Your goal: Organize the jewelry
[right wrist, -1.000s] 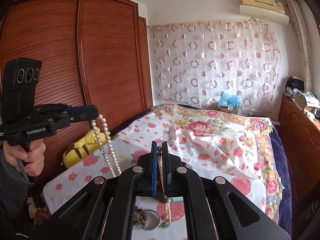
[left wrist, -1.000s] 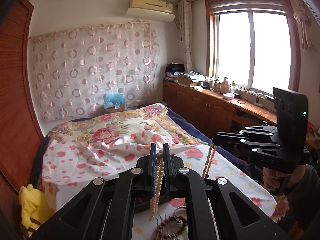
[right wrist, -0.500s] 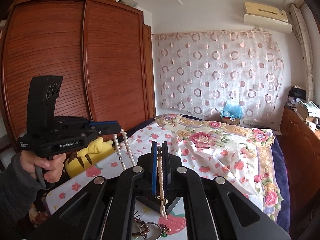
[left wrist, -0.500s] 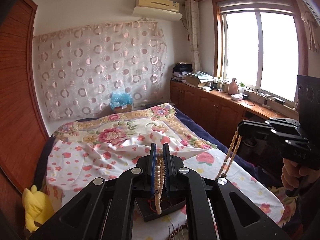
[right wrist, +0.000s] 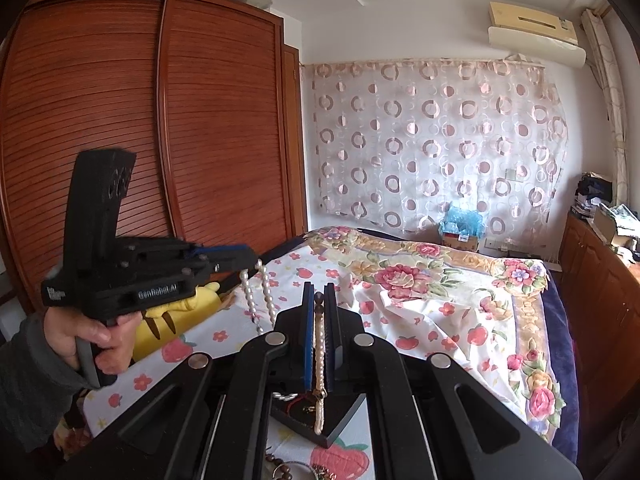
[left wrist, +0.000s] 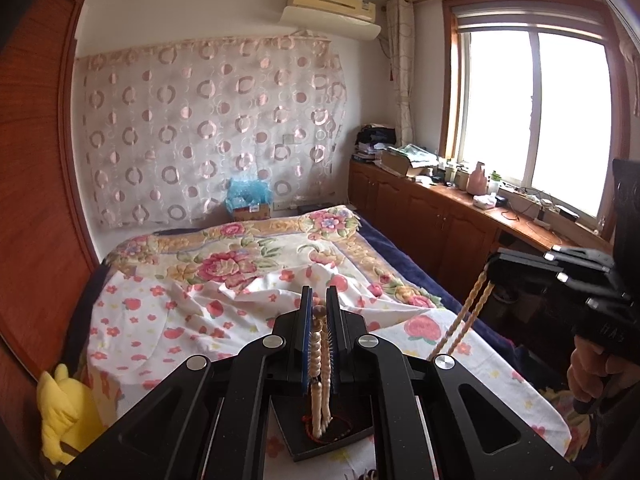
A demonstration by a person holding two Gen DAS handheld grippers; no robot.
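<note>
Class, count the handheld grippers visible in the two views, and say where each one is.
2. The left gripper is on the wardrobe side, the right gripper on the window side. Both are above the bed, each shut on the pearl necklace.

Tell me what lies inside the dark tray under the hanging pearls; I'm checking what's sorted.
In the dark tray, a red cord and a small metal ring show. The pearl necklace and both grippers hide the rest.

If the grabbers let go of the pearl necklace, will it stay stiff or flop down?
The pearl necklace probably flops: it droops in loose strands from both the left gripper and the right gripper. It likely swings easily, and its smooth round beads may slip. It would likely drop onto the black tray.
</note>
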